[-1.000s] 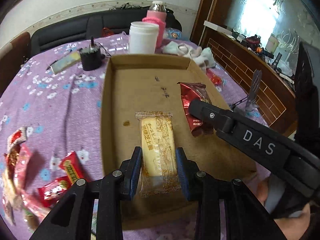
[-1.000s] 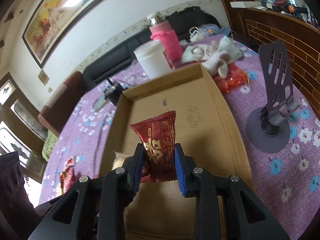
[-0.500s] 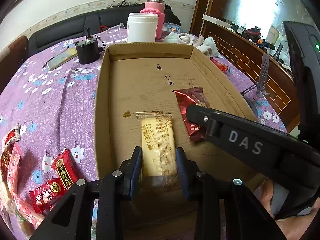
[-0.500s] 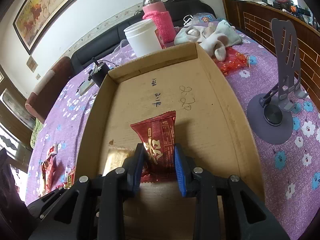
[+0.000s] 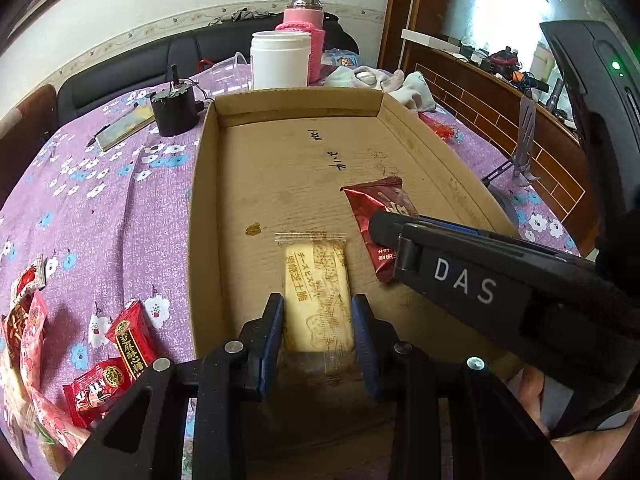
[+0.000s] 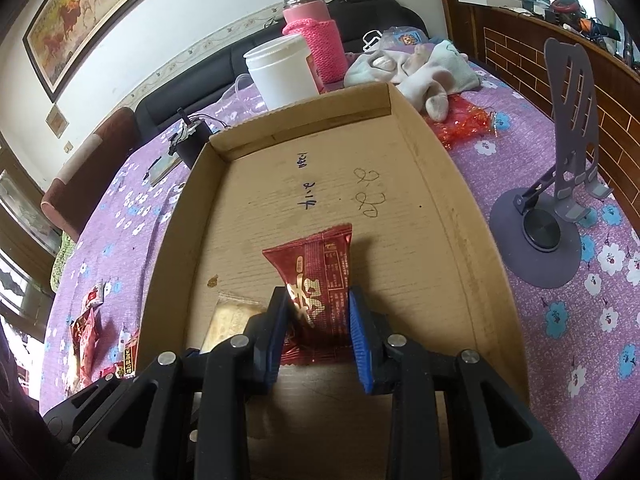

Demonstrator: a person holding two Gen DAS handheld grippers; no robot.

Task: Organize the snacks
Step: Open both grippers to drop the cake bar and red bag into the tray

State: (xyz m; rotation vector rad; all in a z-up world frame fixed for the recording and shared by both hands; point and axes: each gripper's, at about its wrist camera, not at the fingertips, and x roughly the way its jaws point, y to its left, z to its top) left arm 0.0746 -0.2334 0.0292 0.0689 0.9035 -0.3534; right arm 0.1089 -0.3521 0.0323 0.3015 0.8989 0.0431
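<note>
A shallow cardboard tray [image 5: 208,184] [image 6: 452,184] lies on the purple flowered tablecloth. My left gripper [image 5: 318,308] is shut on a clear-wrapped yellow biscuit pack [image 5: 316,288], held low over the tray's near left part. My right gripper [image 6: 318,300] is shut on a red foil snack packet [image 6: 316,264], held low over the tray beside the biscuit pack. The right gripper's arm crosses the left wrist view, with the red packet [image 5: 376,204] at its tip. The biscuit pack's end shows in the right wrist view [image 6: 232,320].
Several red snack packets [image 5: 120,352] [image 6: 86,328] lie on the cloth left of the tray. Behind the tray stand a white jar [image 5: 280,60], a pink flask [image 5: 302,16] and a black pot [image 5: 174,106]. A grey phone stand [image 6: 556,184] is on the right.
Both grippers have moved forward and lower over the tray with their packets still held. The tray now fills more of both views.
</note>
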